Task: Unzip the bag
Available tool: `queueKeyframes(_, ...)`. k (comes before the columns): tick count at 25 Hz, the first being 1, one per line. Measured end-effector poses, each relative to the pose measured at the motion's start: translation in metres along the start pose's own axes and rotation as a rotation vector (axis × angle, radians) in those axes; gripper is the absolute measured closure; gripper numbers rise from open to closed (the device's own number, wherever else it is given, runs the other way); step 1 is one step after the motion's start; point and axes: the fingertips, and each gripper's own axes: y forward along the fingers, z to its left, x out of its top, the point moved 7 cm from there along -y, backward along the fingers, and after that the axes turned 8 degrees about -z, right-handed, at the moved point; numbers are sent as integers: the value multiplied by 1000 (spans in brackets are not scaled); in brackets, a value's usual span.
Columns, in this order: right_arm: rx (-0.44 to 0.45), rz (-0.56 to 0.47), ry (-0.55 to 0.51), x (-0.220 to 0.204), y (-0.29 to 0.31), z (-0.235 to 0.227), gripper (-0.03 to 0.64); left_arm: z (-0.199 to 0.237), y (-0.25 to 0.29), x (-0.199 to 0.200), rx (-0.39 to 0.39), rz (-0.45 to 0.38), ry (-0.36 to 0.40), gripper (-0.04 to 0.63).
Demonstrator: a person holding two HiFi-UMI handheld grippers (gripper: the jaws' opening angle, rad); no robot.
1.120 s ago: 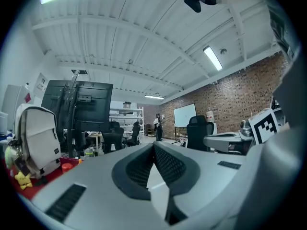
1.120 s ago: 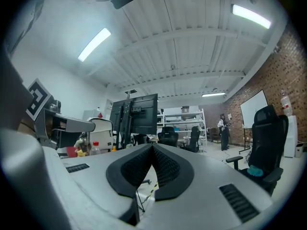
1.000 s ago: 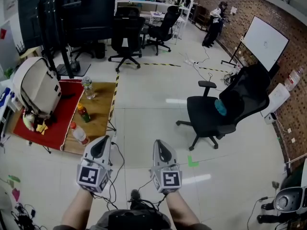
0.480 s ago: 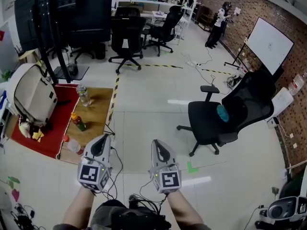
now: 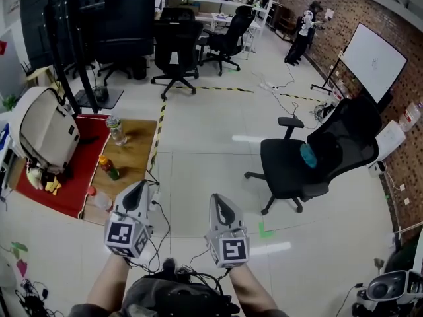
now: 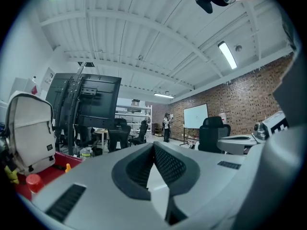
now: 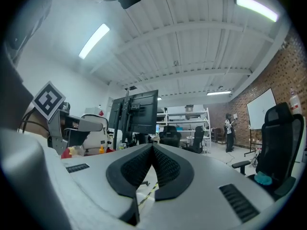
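Left claw (image 5: 141,185) and right claw (image 5: 216,197) were both closed and empty, side by side above the floor, while the cream bag (image 5: 45,132) stood upright on the worktop's (image 5: 137,156) red cloth (image 5: 69,185), well apart.

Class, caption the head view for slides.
Shut left gripper and shut right gripper hover over floor; beige bag stands left.

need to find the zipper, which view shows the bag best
The head view: the bag stands upright on the red cloth, nearly whole. The left gripper view shows it side on at its left edge; the right gripper view, small and partly hidden.
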Motion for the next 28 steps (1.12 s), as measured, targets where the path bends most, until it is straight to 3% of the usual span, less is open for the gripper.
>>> queueKeyframes(11, 19, -44, 65, 2, 13, 20, 606, 28, -35, 13, 74, -20, 39, 568)
queueKeyframes(14, 54, -50, 18, 6, 22, 41, 606, 48, -51, 24, 110, -35, 52, 568)
queueKeyframes(21, 88, -69, 18, 10, 60, 97, 605, 123, -65, 34, 164, -64, 54, 568)
queueKeyframes(28, -3, -93, 59, 5, 127, 181, 606, 251, -79, 29, 141, -83, 66, 568)
